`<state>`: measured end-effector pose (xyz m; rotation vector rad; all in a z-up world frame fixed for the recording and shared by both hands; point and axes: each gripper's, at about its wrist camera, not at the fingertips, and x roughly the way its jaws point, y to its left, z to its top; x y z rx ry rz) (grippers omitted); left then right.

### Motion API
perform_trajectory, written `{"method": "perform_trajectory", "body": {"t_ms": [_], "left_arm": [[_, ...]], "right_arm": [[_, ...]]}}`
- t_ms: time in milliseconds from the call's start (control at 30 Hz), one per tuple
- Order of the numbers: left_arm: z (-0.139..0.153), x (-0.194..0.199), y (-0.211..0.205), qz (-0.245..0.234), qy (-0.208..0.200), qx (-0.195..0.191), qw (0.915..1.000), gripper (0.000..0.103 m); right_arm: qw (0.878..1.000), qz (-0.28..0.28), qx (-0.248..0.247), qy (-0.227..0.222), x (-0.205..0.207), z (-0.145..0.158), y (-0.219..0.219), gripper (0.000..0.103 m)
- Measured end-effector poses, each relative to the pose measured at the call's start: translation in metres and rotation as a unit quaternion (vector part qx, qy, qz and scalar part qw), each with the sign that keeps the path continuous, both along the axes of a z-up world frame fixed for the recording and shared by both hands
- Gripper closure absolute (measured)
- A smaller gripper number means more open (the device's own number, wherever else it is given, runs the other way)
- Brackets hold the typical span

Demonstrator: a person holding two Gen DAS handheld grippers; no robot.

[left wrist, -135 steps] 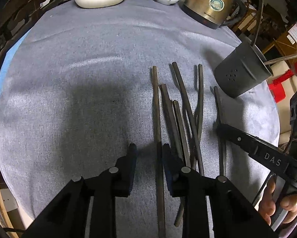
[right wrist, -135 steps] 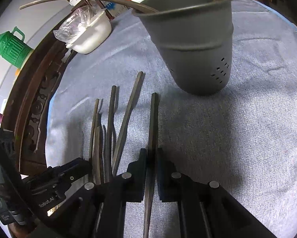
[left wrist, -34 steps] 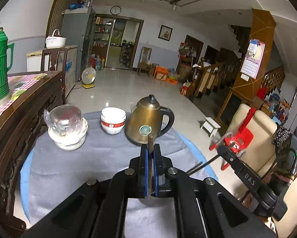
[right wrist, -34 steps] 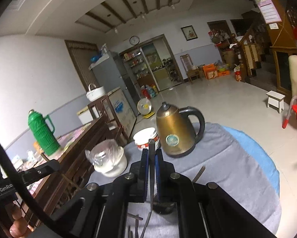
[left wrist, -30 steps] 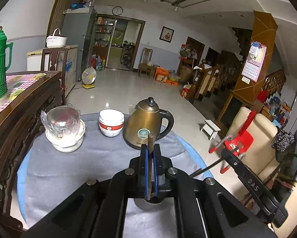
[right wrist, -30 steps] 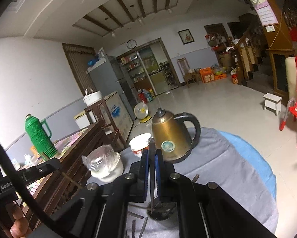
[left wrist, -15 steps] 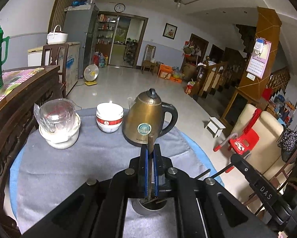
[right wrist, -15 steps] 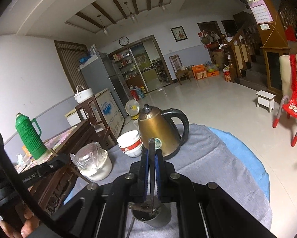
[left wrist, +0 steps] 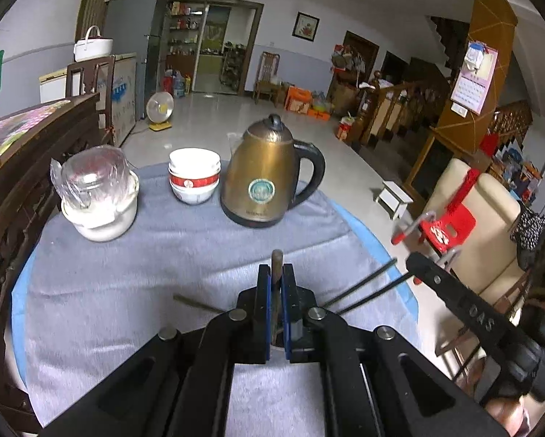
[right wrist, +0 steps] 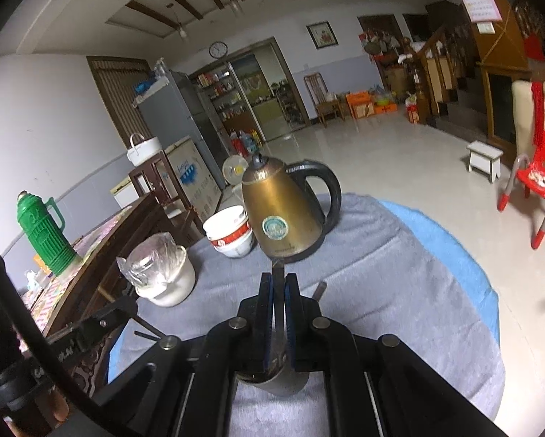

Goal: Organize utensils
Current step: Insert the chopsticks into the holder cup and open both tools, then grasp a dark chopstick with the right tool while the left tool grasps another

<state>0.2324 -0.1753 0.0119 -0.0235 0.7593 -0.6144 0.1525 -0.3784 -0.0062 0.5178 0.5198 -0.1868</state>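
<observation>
My left gripper (left wrist: 276, 281) is shut on a brown chopstick (left wrist: 276, 260) that stands upright between its blue pads. Other chopstick ends (left wrist: 367, 286) poke out from behind its fingers, to the left and right. My right gripper (right wrist: 279, 284) is shut on a dark chopstick (right wrist: 277, 267), also upright, directly over the grey utensil holder (right wrist: 281, 388). Another chopstick end (right wrist: 319, 288) leans out of the holder. In the left wrist view the holder is hidden under the fingers. Each gripper shows at the edge of the other's view, as the right gripper (left wrist: 423, 266) and the left gripper (right wrist: 126, 304).
A gold kettle (left wrist: 268, 174), stacked white bowls (left wrist: 194, 176) and a white pot with a wrapped jar (left wrist: 97, 196) stand at the back of the grey tablecloth (left wrist: 126, 273). A dark wooden sideboard (left wrist: 24, 153) borders the left; the table's rounded edge (right wrist: 454, 255) falls off to the right.
Both grippers took chopsticks off the cloth, raised them upright, and over the last second have sunk toward the holder; the kettle and bowls now sit higher in both views.
</observation>
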Motion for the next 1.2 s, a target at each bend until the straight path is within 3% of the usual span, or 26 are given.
{"method": "perform_trajectory", "body": {"t_ms": [133,200,300,333,400,567,633,733,933,1100,1200], "left_arm": [[0.003,-0.012,0.007,-0.012,-0.009,0.004,0.9999,0.086],[0.007,-0.022,0.013,-0.011,-0.026,0.009,0.9996,0.068],[0.013,-0.035,0.027,-0.011,-0.05,0.009,0.9986,0.059],[0.015,-0.042,0.034,-0.009,-0.062,0.015,0.9979,0.056],[0.016,-0.051,0.047,-0.002,-0.075,0.021,0.9969,0.045],[0.003,-0.059,0.089,0.04,-0.078,0.043,0.9952,0.035],[-0.012,-0.056,0.106,0.056,-0.055,0.055,0.9953,0.033],[-0.042,-0.05,0.127,0.076,-0.006,0.068,0.9948,0.033],[-0.11,-0.05,0.148,0.094,0.082,0.1,0.9872,0.033],[-0.15,-0.066,0.15,0.082,0.12,0.117,0.9824,0.033],[-0.166,-0.07,0.152,0.079,0.135,0.123,0.9799,0.033]], "right_arm": [[0.999,0.018,0.04,-0.004,-0.003,-0.005,-0.003,0.093],[0.998,0.033,0.06,-0.01,-0.005,-0.006,-0.004,0.091],[0.997,0.037,0.068,-0.023,-0.012,-0.004,-0.003,0.069],[0.996,0.036,0.071,-0.032,-0.016,-0.003,-0.003,0.052],[0.995,0.024,0.073,-0.061,-0.032,-0.001,-0.005,0.035],[0.994,0.015,0.056,-0.09,-0.062,0.005,-0.002,0.039],[0.995,0.02,0.047,-0.09,-0.071,0.005,0.003,0.048],[0.995,0.036,0.042,-0.079,-0.079,-0.004,0.014,0.052],[0.995,0.083,0.048,-0.014,-0.069,-0.047,0.045,0.059],[0.99,0.121,0.058,0.05,-0.051,-0.088,0.074,0.064],[0.979,0.159,0.076,0.101,-0.033,-0.118,0.096,0.064]]}}
